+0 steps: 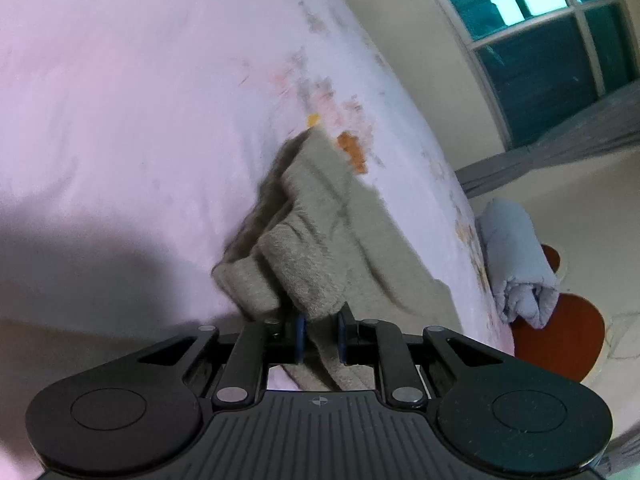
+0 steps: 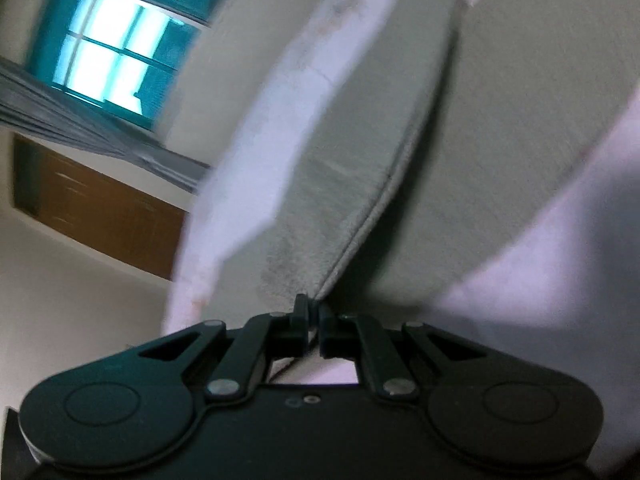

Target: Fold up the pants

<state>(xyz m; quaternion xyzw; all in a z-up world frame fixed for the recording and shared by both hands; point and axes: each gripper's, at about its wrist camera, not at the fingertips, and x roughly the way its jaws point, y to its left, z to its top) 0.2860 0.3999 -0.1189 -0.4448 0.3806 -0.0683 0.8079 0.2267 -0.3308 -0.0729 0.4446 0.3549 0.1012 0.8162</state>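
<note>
**Both grippers clamped on the pants**

My left gripper [image 1: 320, 334] pinches a bunched, thick fold of the beige pants [image 1: 320, 216], cloth filling the gap between its blue pads [image 1: 301, 338]. My right gripper [image 2: 314, 314] is pressed nearly together on a seamed edge of the pants [image 2: 360, 152]. The pants lie across the pale pink bed sheet [image 1: 140, 100], near the bed's edge. A rolled grey cloth [image 1: 516, 252] rests on a red stool [image 1: 568, 336] beside the bed.
</note>
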